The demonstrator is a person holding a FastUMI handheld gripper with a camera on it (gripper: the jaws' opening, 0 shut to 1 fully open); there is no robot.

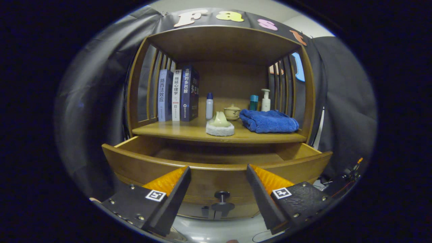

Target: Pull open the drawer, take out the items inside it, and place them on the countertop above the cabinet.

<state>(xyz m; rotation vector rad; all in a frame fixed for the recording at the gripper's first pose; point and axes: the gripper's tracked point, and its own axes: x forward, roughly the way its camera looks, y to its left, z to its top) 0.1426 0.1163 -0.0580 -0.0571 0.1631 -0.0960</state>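
the drawer (216, 170) stands pulled open, its inside seemingly bare, though shadowed. the gripper (217, 172) hangs spread wide, holding nothing, knob (222, 195) between its fingers. a blue towel (269, 121) and pale slipper (220, 124) lie near the countertop's (168, 130) front edge.

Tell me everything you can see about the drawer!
The drawer looks like brown wood with a curved front and one dark round knob. It is pulled open below the shelf. The part of its inside that shows looks bare. The gripper is open, with the knob between its fingers, not touching it.
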